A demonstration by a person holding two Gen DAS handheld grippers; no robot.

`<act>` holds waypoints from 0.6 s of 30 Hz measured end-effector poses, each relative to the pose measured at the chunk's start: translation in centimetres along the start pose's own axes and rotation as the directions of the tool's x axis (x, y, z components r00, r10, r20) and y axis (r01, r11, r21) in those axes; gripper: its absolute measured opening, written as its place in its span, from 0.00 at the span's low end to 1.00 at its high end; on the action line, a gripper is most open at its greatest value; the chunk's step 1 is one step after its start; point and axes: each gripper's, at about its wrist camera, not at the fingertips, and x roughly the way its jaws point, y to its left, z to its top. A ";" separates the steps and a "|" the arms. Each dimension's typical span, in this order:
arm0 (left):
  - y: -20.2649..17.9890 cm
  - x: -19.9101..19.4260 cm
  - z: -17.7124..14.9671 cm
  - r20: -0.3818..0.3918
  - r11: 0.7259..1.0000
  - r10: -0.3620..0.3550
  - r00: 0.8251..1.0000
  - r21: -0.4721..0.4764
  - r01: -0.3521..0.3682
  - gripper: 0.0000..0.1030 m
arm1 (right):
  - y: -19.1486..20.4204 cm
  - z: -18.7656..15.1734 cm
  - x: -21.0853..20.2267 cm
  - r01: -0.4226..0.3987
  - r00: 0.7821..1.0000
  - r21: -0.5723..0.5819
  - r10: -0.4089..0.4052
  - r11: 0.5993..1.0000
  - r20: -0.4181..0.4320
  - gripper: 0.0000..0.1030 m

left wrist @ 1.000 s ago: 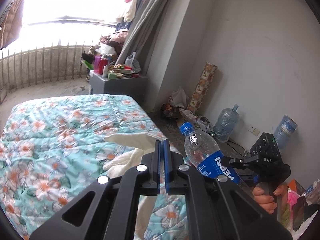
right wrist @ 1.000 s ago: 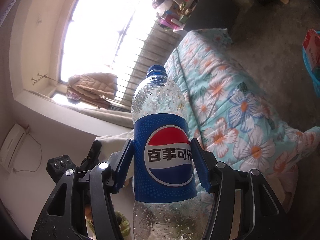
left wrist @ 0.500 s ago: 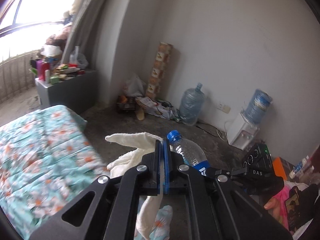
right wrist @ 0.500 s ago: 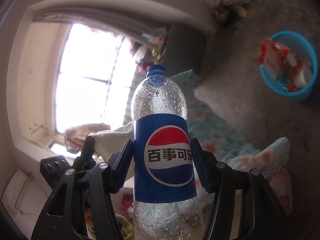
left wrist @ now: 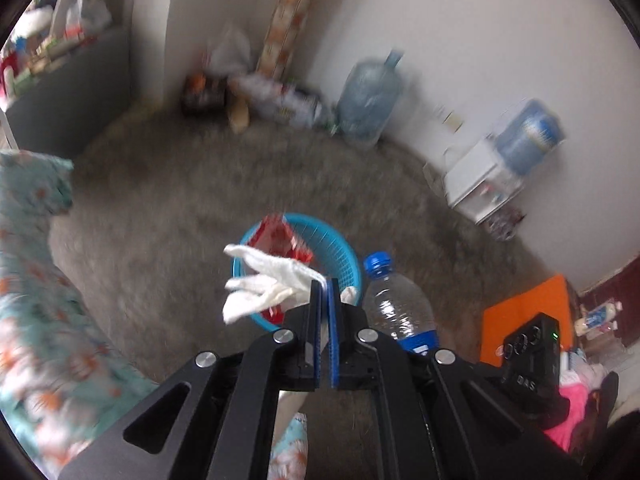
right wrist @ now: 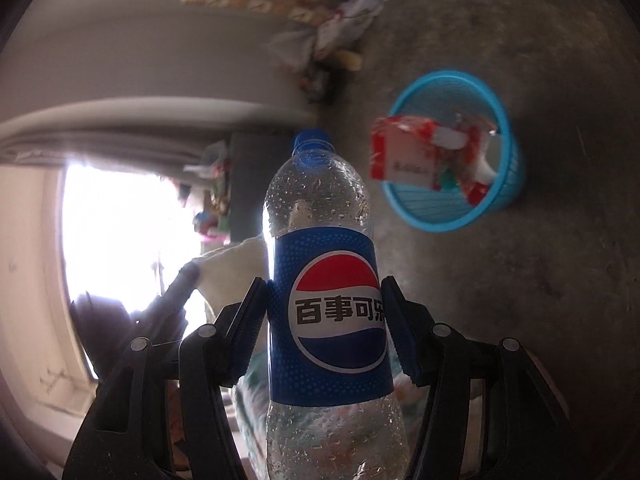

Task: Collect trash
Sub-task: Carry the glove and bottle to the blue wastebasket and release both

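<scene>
Carrying step: left tool (left wrist: 325,280) clamped on tissue (left wrist: 264,284), right tool (right wrist: 324,316) clamped on bottle (right wrist: 326,280). Next: release both above bin (right wrist: 508,184).

A crumpled white tissue (left wrist: 266,286) and an empty blue-labelled bottle (right wrist: 326,280) are held above the blue basket (right wrist: 460,216).

Off-task stuff you've got in the left wrist view: big water jug (left wrist: 370,98) on the floor (left wrist: 224,184) at 12 o'clock by the wall. Tall patterned box (left wrist: 294,12) at 11, leaning upright w/ plastic bags (left wrist: 234,48) at its foot. White dispenser (left wrist: 482,184) w/ blue bottle (left wrist: 528,138) on top at 2. Floral bed cover (left wrist: 36,316) at 9. Orange box (left wrist: 524,320) at 4. Grey cabinet (left wrist: 68,88) at 10, cluttered on top. All blurry.
</scene>
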 end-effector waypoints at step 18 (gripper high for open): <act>3.0 14.1 5.1 -0.123 0.983 -0.010 0.992 -0.185 -0.013 0.54 | -9.2 9.9 10.9 0.256 0.952 0.282 -0.292 0.924 0.093 0.68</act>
